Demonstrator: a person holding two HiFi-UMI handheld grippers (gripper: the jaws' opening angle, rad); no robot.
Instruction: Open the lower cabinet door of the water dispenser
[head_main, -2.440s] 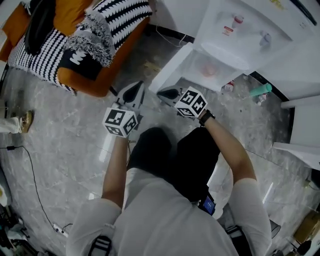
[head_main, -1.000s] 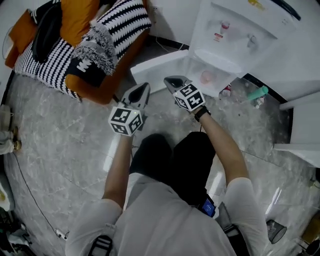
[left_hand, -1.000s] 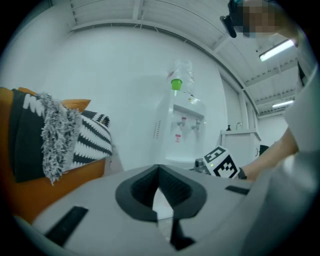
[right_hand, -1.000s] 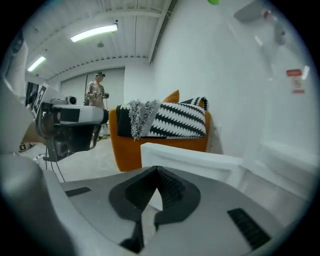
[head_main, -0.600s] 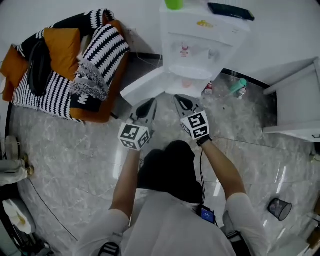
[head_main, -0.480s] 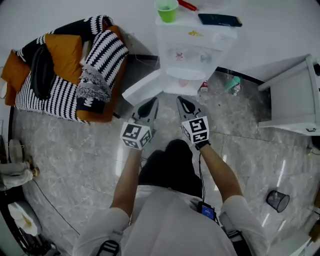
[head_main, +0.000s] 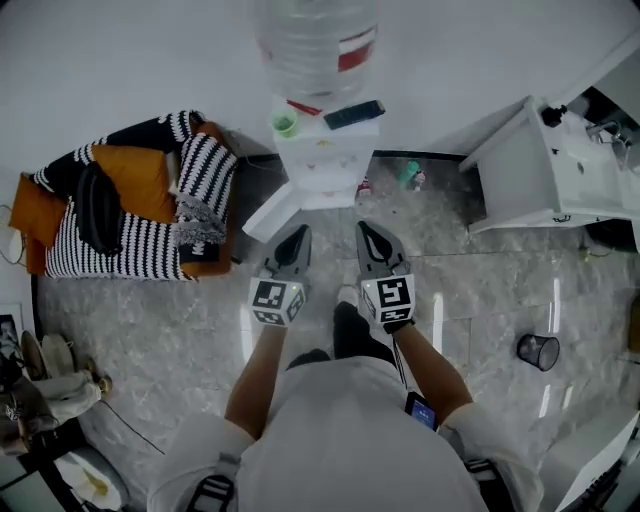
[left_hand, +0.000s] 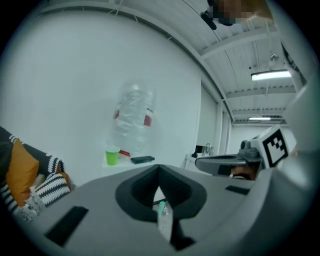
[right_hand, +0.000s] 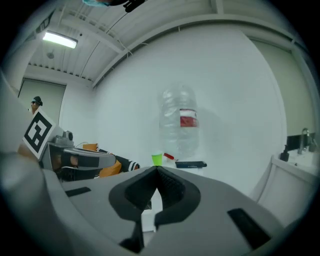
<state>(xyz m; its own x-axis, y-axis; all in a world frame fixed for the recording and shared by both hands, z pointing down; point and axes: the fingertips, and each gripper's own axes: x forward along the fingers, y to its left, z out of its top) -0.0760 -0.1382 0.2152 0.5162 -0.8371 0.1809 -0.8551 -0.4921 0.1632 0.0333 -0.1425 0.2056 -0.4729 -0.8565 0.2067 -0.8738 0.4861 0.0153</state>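
Note:
The white water dispenser (head_main: 322, 160) stands against the far wall with a clear bottle (head_main: 315, 40) on top. Its lower cabinet door (head_main: 270, 212) hangs open, swung out to the left. Both grippers are held side by side in front of it, apart from the door. My left gripper (head_main: 298, 236) is shut with nothing in it, and so is my right gripper (head_main: 365, 232). In the left gripper view the shut jaws (left_hand: 159, 168) point toward the bottle (left_hand: 134, 125). In the right gripper view the jaws (right_hand: 157, 171) point at the bottle (right_hand: 180, 125) too.
A green cup (head_main: 286, 125) and a dark flat device (head_main: 352, 113) lie on the dispenser's top. A sofa with striped and orange cushions (head_main: 130, 215) stands to the left. A white cabinet (head_main: 545, 170) and a black bin (head_main: 538, 350) are on the right. A teal bottle (head_main: 409, 176) lies on the floor.
Both grippers have risen from low by the open cabinet to about the dispenser's top. The head view has climbed as well. The door stays open and both grippers stay shut.

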